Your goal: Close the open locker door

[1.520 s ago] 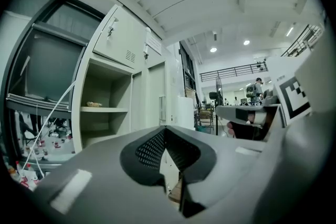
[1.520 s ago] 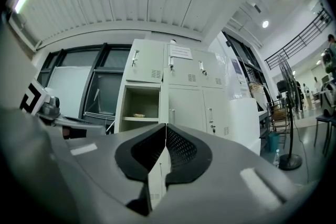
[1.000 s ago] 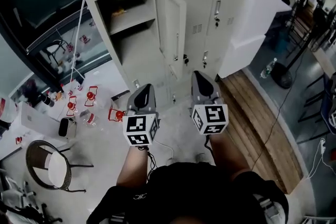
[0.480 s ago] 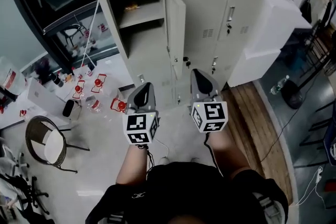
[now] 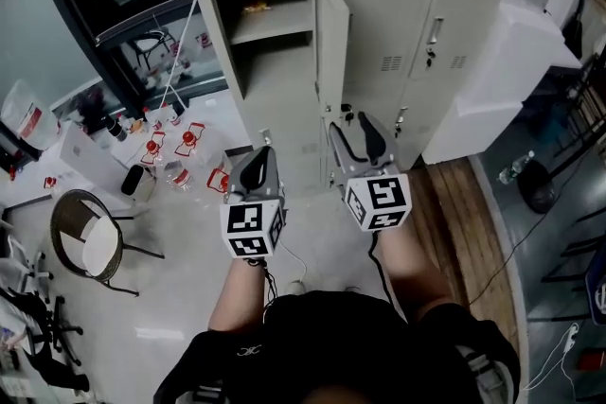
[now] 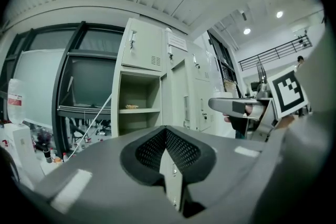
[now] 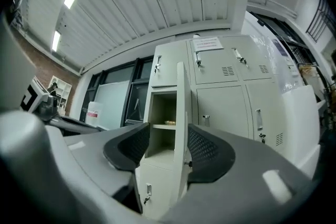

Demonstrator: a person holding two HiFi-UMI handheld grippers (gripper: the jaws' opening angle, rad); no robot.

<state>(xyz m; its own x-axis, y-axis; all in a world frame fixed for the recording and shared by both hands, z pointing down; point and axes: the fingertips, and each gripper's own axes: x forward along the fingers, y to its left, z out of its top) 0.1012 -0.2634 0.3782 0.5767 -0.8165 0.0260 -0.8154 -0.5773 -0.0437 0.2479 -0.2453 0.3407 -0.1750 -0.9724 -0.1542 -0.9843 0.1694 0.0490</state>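
Observation:
The grey locker bank [image 5: 417, 24] stands ahead. One door [image 5: 330, 43] hangs open, swung out toward me and seen edge-on; its compartment [image 5: 270, 33] has a shelf bearing a small item [image 5: 254, 8]. My right gripper [image 5: 353, 139] is held short of the door's lower edge, its jaws opening with nothing between them. In the right gripper view the door [image 7: 181, 128] shows in the distance through the gap of that gripper [image 7: 168, 152]. My left gripper [image 5: 258, 167] is shut and empty, left of the door; its closed tips [image 6: 166, 136] point at the lockers.
A round chair [image 5: 90, 246] stands at the left. Red-capped bottles and clutter [image 5: 185, 147] lie on the floor by the locker's left side. A white cabinet [image 5: 502, 80] stands at the right beside a wooden floor strip [image 5: 464, 203]. A bottle [image 5: 516, 167] stands on the dark floor.
The lockers have come closer and lower in view. The right gripper's jaws have gone from shut to spread apart. The left gripper stays shut.

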